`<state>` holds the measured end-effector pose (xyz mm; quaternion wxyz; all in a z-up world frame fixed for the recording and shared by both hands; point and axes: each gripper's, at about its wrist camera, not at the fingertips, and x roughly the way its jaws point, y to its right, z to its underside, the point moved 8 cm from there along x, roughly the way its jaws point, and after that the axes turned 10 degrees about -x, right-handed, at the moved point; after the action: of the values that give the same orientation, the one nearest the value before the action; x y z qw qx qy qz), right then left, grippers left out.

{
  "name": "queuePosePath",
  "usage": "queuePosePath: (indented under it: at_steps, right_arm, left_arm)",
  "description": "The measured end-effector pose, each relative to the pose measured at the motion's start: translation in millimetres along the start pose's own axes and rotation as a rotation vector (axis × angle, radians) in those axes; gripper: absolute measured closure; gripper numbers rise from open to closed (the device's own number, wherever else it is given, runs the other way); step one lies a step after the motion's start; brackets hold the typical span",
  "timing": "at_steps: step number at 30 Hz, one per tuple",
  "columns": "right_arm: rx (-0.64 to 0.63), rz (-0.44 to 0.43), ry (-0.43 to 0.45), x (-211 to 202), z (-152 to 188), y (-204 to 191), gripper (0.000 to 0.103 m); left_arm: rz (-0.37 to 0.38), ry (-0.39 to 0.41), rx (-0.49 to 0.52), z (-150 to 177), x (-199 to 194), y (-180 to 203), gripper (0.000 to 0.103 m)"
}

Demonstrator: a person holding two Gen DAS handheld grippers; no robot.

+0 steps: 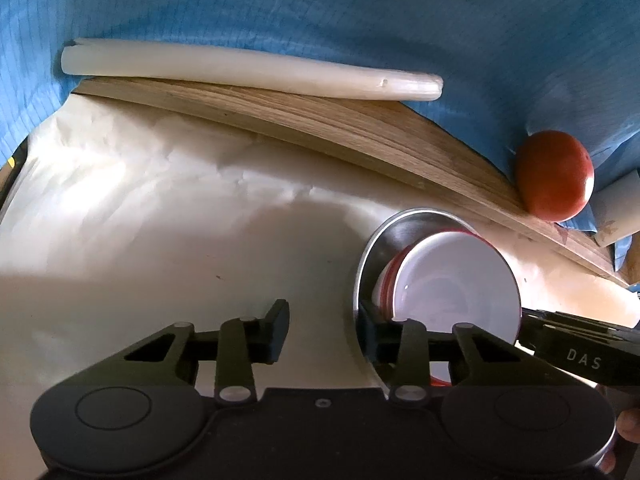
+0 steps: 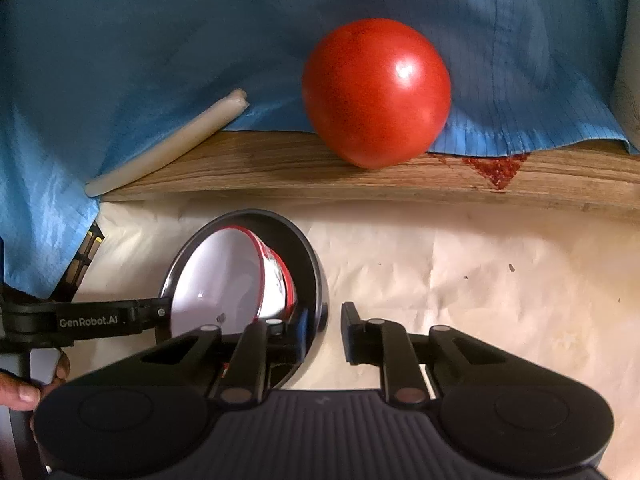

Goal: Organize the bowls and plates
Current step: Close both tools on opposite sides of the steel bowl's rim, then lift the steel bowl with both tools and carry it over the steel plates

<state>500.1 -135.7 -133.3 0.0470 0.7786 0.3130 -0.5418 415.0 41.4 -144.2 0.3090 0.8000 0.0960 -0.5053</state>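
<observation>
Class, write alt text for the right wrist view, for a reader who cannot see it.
A white bowl with a red rim sits tilted inside a metal dish on pale paper, with the open right tongs straddling the dish's near rim. Behind, a red tomato rests on a wooden board beside a white stick and blue cloth.

bowl (image 2: 224, 280) tilted inside steel plate (image 2: 308, 256) | left of right gripper (image 2: 326, 330) | tomato (image 2: 376, 92) behind, on board (image 2: 320, 172)
</observation>
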Motion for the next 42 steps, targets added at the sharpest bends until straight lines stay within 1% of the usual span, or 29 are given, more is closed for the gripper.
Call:
queuePosePath:
  at_steps: [3,7,10,12,13,15,17,20,29,34,42]
  right_arm:
    - [0.002,0.004,-0.003,0.1,0.4,-0.4,0.084]
    - [0.022,-0.018,0.004,-0.8,1.5,0.2,0.091]
    - [0.026,-0.020,0.005,-1.6,1.8,0.5,0.091]
    - [0.050,-0.028,0.004,-1.5,2.2,2.2,0.091]
    - [0.060,-0.032,0.003,-1.6,2.5,3.6,0.091]
    - [0.062,-0.031,0.001,-1.7,2.4,3.7,0.091]
    - [0.066,-0.026,-0.002,-1.7,2.3,3.7,0.091]
    - [0.096,-0.029,-0.007,-1.5,3.0,5.1,0.092]
    - [0.155,-0.035,-0.009,-1.4,7.0,8.0,0.092]
    - [0.172,-0.026,-0.015,-3.1,9.4,9.6,0.092]
    - [0.193,-0.007,0.001,-10.7,14.0,15.0,0.092]
  left_arm:
    - [0.001,-0.013,0.003,-0.9,-0.1,0.7,0.065]
    - [-0.003,-0.021,-0.005,-4.3,-1.2,1.7,0.066]
    - [-0.003,-0.020,-0.008,-4.8,-0.2,3.8,0.067]
    - [0.004,-0.021,-0.016,-4.5,-0.4,3.9,0.070]
    - [0.010,-0.022,-0.027,-4.5,-0.6,3.5,0.072]
    - [0.029,-0.026,-0.041,-4.0,-1.0,5.0,0.081]
    - [0.041,-0.027,-0.037,-3.3,-2.0,8.6,0.094]
    - [0.019,-0.022,-0.015,-3.1,-2.0,14.1,0.095]
    - [0.014,-0.031,-0.045,1.2,-3.8,15.1,0.095]
    - [-0.007,-0.030,-0.031,2.2,-2.9,19.7,0.095]
    - [-0.002,-0.029,-0.020,2.5,1.1,31.5,0.095]
